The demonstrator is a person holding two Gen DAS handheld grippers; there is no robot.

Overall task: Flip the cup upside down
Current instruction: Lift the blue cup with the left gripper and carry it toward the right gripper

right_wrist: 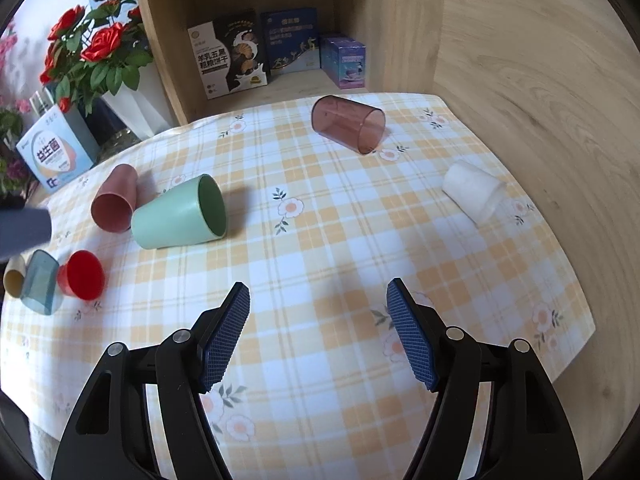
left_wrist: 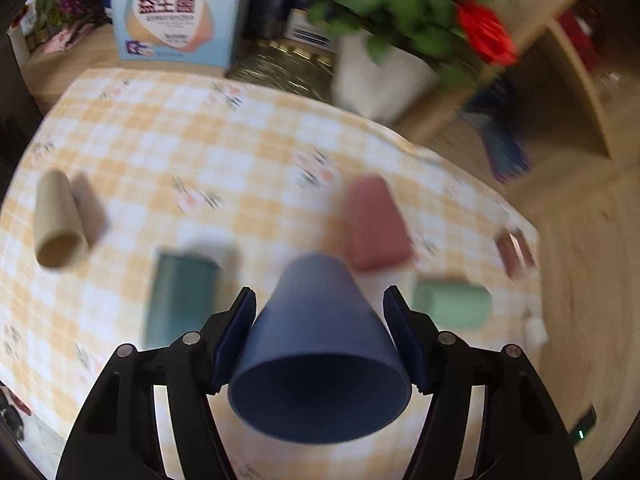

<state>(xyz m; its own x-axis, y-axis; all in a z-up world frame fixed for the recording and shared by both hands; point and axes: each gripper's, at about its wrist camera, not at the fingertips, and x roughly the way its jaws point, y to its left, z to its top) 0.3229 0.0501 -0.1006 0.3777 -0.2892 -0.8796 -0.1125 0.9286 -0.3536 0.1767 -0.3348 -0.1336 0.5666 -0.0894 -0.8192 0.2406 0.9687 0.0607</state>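
My left gripper [left_wrist: 319, 296] is shut on a blue cup [left_wrist: 320, 356]. The cup is held above the table with its open mouth toward the camera and its base pointing away; the view is motion-blurred. The same blue cup shows at the left edge of the right wrist view [right_wrist: 24, 228]. My right gripper [right_wrist: 318, 292] is open and empty, hovering over the checked tablecloth [right_wrist: 340, 240]. Several other cups lie on their sides: green [right_wrist: 180, 214], pink [right_wrist: 114, 200], red [right_wrist: 82, 274], teal [right_wrist: 40, 282], beige [right_wrist: 14, 276], clear brown [right_wrist: 348, 124] and white [right_wrist: 474, 190].
A wooden shelf [right_wrist: 256, 80] with boxes stands behind the table. A white pot of red roses [right_wrist: 132, 100] and a light blue box [right_wrist: 52, 152] stand at the back left. A wooden wall [right_wrist: 540, 120] borders the table on the right.
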